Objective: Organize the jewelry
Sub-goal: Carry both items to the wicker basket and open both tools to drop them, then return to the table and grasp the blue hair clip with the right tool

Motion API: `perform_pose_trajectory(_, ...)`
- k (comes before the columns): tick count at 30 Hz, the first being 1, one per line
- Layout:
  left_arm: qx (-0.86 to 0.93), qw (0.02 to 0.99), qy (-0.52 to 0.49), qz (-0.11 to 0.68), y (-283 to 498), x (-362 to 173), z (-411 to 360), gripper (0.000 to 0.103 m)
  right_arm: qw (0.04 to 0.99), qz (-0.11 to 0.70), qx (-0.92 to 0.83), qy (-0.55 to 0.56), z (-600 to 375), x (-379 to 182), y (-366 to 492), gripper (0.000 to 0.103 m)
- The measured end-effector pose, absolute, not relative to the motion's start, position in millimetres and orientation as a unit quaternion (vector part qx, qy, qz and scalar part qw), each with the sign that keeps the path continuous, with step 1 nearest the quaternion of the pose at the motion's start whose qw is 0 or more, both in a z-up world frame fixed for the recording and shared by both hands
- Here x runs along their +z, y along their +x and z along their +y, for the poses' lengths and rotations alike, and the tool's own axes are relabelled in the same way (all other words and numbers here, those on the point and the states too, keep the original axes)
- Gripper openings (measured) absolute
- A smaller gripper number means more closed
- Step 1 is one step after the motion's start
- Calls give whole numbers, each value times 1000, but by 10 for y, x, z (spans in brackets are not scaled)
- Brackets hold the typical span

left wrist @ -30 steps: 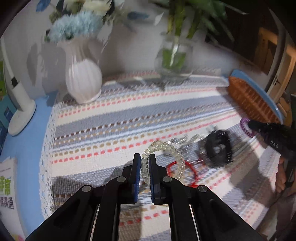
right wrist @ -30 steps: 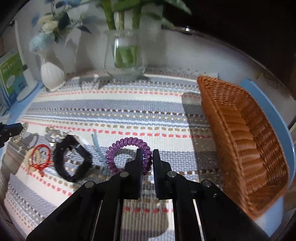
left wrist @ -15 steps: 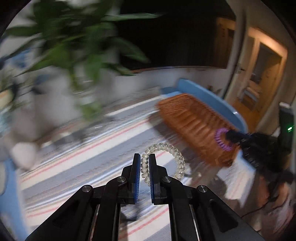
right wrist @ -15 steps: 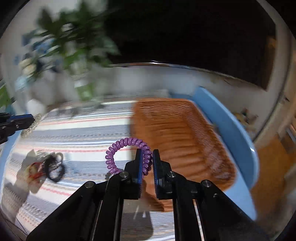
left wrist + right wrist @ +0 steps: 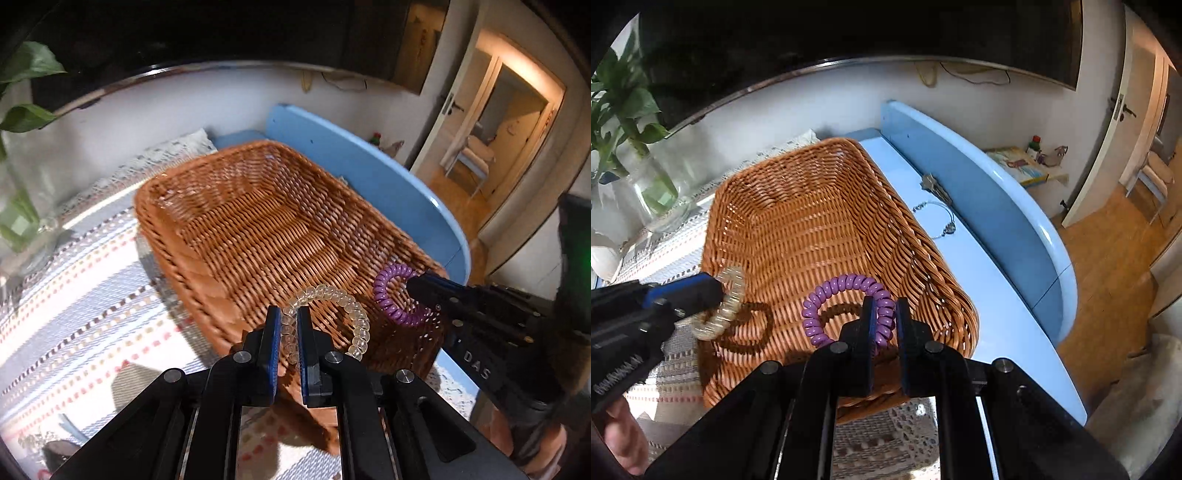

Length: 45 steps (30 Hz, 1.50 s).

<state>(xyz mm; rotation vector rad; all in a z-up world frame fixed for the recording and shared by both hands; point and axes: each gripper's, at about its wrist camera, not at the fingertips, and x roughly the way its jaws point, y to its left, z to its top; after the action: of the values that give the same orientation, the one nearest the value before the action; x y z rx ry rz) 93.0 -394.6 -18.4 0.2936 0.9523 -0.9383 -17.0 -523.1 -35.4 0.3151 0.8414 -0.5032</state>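
Two coil bracelets [image 5: 332,317] pinched between jaws.

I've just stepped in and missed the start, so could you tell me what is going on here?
A person is sorting jewelry with a handheld claw in each hand. The left claw is shut on a clear spiral hair tie, the right claw on a purple spiral hair tie. Both hang over the near end of the wicker basket, which looks empty; nothing is released yet.

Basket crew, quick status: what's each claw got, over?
Left claw shut on clear coil band. Right claw shut on purple coil band. Both above wicker basket; basket bare, nothing in the way.
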Motion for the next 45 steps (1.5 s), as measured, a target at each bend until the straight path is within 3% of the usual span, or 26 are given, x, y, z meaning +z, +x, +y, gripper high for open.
perform_pose_trajectory(5, -440, 762, 141, 453, 899, -308, -4058, 10, 868, 409, -232, 164, -5285, -450, -160, 13)
perform_pose_trajectory(7, -443, 757, 133, 461, 916, -322, -4030, 16, 867, 409, -219, 184, -5339, -469, -175, 14)
perform_pose_trajectory(9, -457, 748, 114, 468, 918, -294, -3974, 31, 867, 405, -203, 207, -5379, -480, -191, 17)
perform_pose_trajectory(11, -471, 741, 92, 470, 907, -237, -3894, 40, 868, 398, -205, 214, -5384, -452, -244, 23)
perform_pose_trajectory(14, -475, 746, 86, 460, 838, -139, -3757, 41, 873, 388, -200, 217, -5346, -374, -329, 33)
perform_pose_trajectory(21, -463, 769, 62, 436, 633, 120, -3201, 41, 893, 360, -164, 213, -4985, -52, -494, 35)
perform_pose_trajectory(25, -447, 786, 29, 425, 601, 267, -2630, 42, 907, 343, -145, 195, -4633, 163, -539, 41)
perform_pose_trajectory(29, -400, 821, 14, 409, 625, 377, -1978, 54, 924, 326, -118, 164, -4164, 361, -530, 49)
perform_pose_trajectory(31, -352, 842, 7, 409, 679, 372, -1599, 54, 930, 324, -106, 140, -3920, 412, -476, 53)
perform_pose_trajectory(45, -191, 891, -31, 411, 819, -143, 396, 54, 927, 364, -33, 79, -2921, -47, 158, 54)
